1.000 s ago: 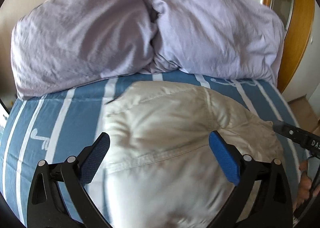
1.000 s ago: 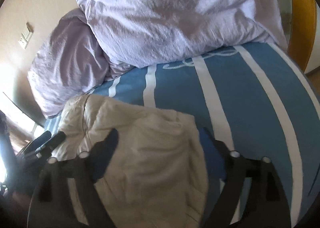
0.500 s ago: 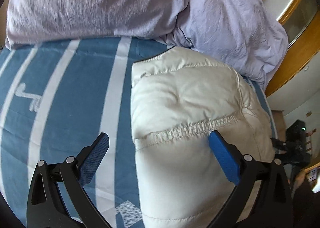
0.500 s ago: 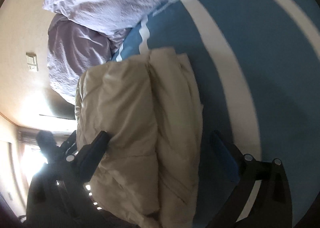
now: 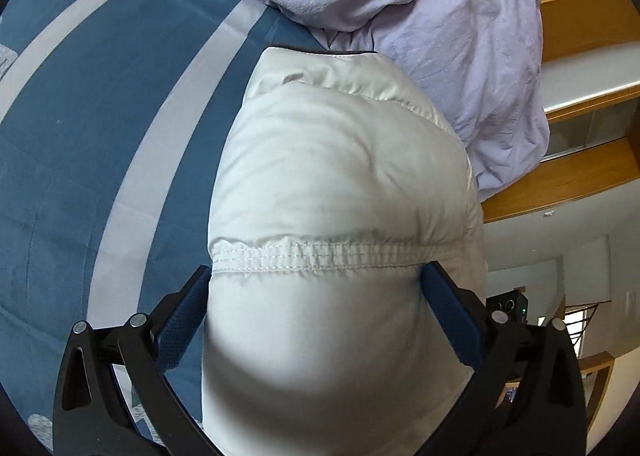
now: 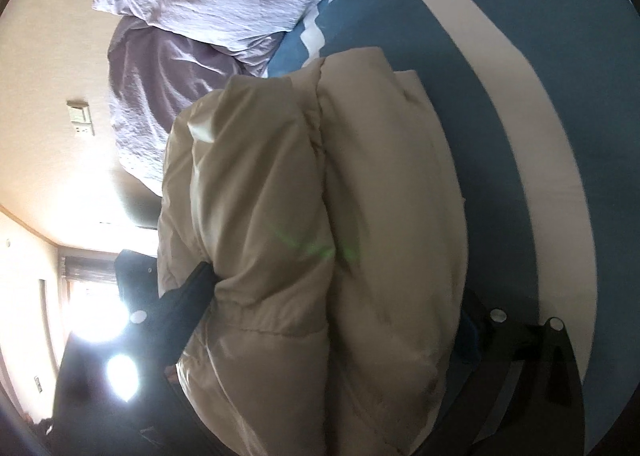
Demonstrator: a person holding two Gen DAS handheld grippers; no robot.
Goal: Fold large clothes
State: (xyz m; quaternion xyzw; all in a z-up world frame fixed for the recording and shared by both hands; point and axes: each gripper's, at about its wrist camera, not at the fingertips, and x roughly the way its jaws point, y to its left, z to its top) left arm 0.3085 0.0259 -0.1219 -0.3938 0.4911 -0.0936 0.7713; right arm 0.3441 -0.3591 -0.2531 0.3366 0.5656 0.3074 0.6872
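Since a second ago both grippers have dropped closer to the folded white puffer jacket, which now fills each view's centre. It lies on the blue-and-white striped bedsheet. Left gripper and right gripper straddle it, jaws apart, touching its sides. Lilac duvet crowds the top edge; bare sheet lies left.

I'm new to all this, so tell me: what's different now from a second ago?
Both grippers dropped closer and rolled, so the folded white puffy jacket now bulges between the wide-open jaws of the left gripper and right gripper. The jacket, striped blue bedcover and lilac duvet stayed put.
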